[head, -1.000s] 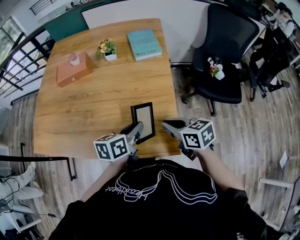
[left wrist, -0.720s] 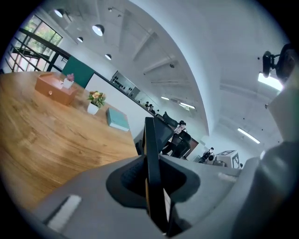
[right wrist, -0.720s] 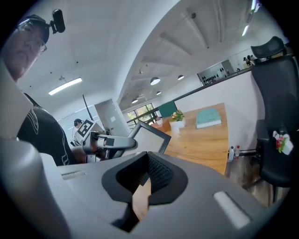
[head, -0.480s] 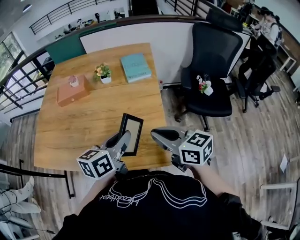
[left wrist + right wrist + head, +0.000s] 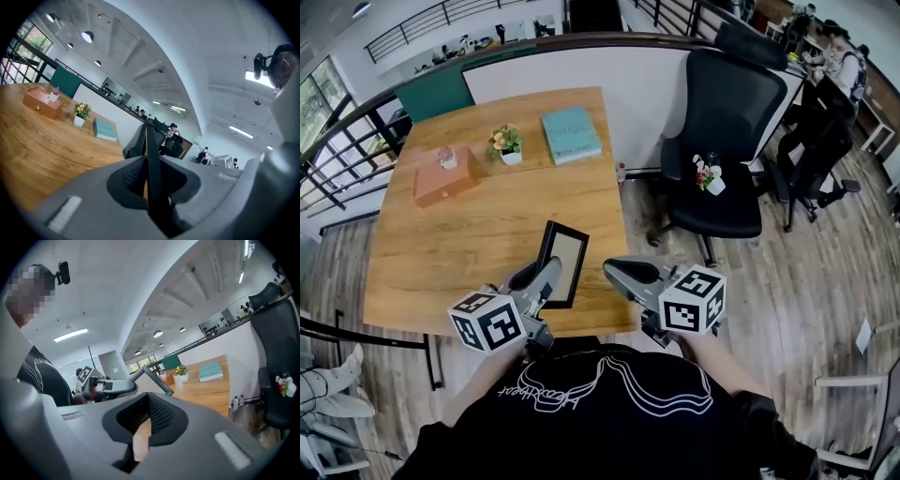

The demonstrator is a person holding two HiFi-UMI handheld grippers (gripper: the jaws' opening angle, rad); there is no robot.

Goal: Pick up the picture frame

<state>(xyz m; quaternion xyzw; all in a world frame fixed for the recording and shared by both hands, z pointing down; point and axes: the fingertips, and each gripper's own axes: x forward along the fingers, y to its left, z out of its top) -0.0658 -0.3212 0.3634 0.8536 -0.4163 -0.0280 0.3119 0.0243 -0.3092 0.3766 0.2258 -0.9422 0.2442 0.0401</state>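
Left gripper view shows jaws clamping the picture frame (image 5: 150, 159).

My wooden worktop (image 5: 487, 234) carries a brown box (image 5: 442, 178) at far left, a plant (image 5: 506, 143) and a teal book (image 5: 570, 134) beyond.

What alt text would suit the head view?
From above: the left gripper holds a black picture frame by its near edge over a wooden table; the right gripper hovers beside it, empty. A book, potted plant and box sit at the far side.
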